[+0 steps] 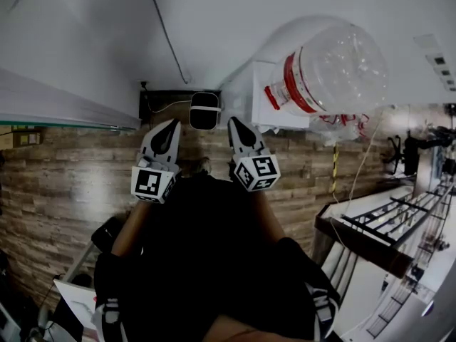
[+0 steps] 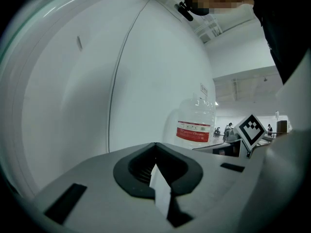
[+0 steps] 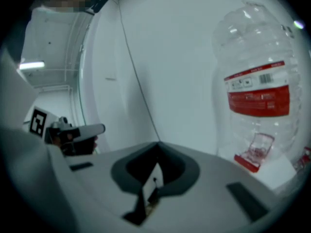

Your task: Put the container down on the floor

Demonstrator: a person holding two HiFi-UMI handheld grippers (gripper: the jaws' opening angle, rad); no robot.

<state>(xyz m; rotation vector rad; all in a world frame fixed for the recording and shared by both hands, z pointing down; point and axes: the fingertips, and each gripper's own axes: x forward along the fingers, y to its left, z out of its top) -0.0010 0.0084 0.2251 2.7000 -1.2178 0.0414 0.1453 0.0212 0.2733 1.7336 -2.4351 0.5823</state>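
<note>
Head view showed left tool (image 1: 171, 125) and right tool (image 1: 234, 123) both closed and empty, the clear jug (image 1: 335, 66) ahead-right of them; probably light, thin-walled, slick, best squeezed between both at its label (image 1: 295, 84).

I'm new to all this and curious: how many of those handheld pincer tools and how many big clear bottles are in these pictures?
Handheld grippers: 2 (left gripper, right gripper)
Clear bottles with a red label: 1 (container)
Total: 3

Container (image 3: 255, 47) label (image 3: 257, 98) — print too blurred to read.
</note>
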